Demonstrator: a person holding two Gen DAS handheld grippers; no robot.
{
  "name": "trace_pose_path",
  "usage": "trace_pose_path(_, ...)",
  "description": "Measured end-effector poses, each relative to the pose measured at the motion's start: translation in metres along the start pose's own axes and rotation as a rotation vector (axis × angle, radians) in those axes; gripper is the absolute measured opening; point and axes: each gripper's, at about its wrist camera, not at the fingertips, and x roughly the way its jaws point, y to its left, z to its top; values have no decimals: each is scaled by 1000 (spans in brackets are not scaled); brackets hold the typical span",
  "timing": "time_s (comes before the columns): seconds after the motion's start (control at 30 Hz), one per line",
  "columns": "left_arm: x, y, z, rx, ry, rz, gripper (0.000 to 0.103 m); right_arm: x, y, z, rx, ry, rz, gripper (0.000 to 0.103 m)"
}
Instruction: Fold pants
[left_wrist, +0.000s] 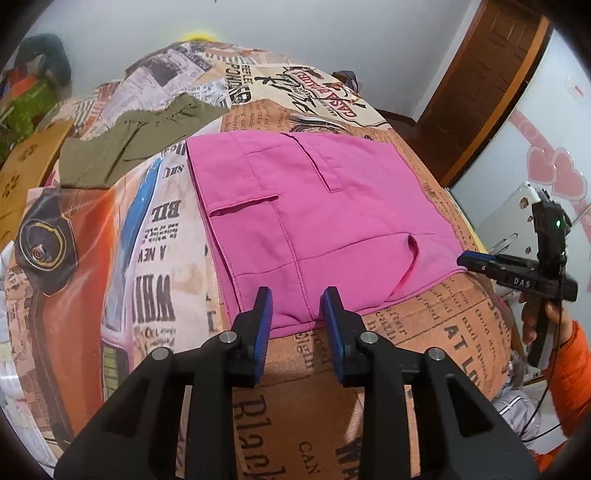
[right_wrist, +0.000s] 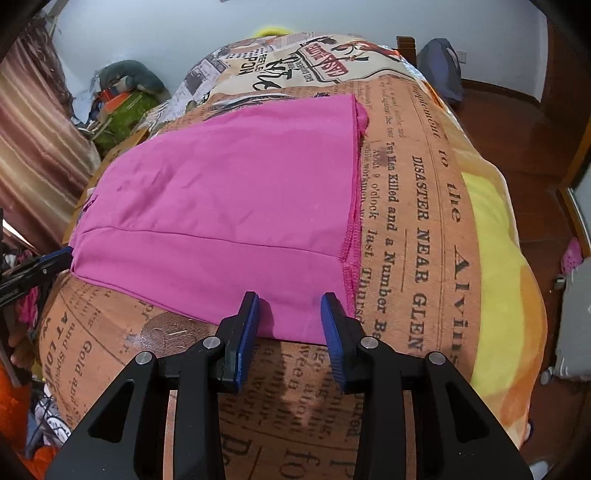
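**Both grippers at the near edge of the pink pants**

The pink pants lie flat on the bed, folded into a broad panel on the newsprint bedspread. From my left wrist I see the waist end: a pocket flap, a belt loop and a small slit near the right edge. From my right wrist I see the leg end, with the stitched hems along the right side and a long crease running across the cloth.

My left gripper points down at the near edge of the pants. Its blue pads stand a narrow way apart, one on either side of that edge. I can see a strip of pink cloth in the gap, but the pads do not press on it; the jaws are parted and hold nothing.

My right gripper stands the same way at the near edge by the hem corner. Its pads are a narrow gap apart, with pink cloth showing between the tips and no pinch on it. Whether the tips touch the cloth I cannot tell.

In the left wrist view my right gripper shows at the far right, gripped by my hand in an orange sleeve, its tip just beside the right edge of the pants.

An olive garment lies on the bedspread beyond the pants, to the left and apart from them. A wooden door stands at the back right.
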Motion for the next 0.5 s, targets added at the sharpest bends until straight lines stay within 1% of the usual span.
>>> trace_pose_path(0.07,-2,-1,1,9,1,4,30,-1,1,1,-10,6,-6,32)
trace_pose_path(0.2,-8,2,7,7,23,-14,31,-7,0,5,-9,20,-6,32)
trace_pose_path(0.3,-18,5,20,22,7,35,31,-12,0,14,-17,-3,-6,32)
trace_pose_path(0.37,-22,9,30,22,0,38,31,-17,2,23,-27,-24,-9,32)
trace_pose_path(0.5,-23,21,57,5,-33,81,35,-28,7,45,-49,-86,0,32)
